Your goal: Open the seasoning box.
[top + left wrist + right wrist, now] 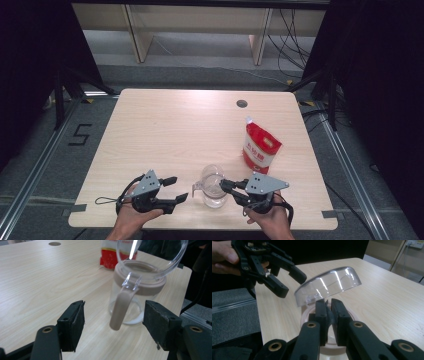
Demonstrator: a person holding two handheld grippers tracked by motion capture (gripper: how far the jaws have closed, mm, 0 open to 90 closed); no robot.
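Low in the high view, left of centre, the left gripper (176, 189) rests in the person's left hand (134, 216), its black jaws spread apart with nothing between the pads. In the left gripper view the clear glass jar with a beige collar and beige handle (130, 300) stands just beyond those jaws, the handle hanging in the gap without touching either pad. To the lower right of centre in the high view, the right gripper (226, 186) is clamped tight on the jar's rim; its own view shows the two pads pinched together on the beige collar. The jar's clear domed lid (328, 285) is tipped up and open above them. Farther back, right of centre, a red and white pouch (260, 146) stands upright on the pale wooden table (165, 130), near the jar but apart from it.
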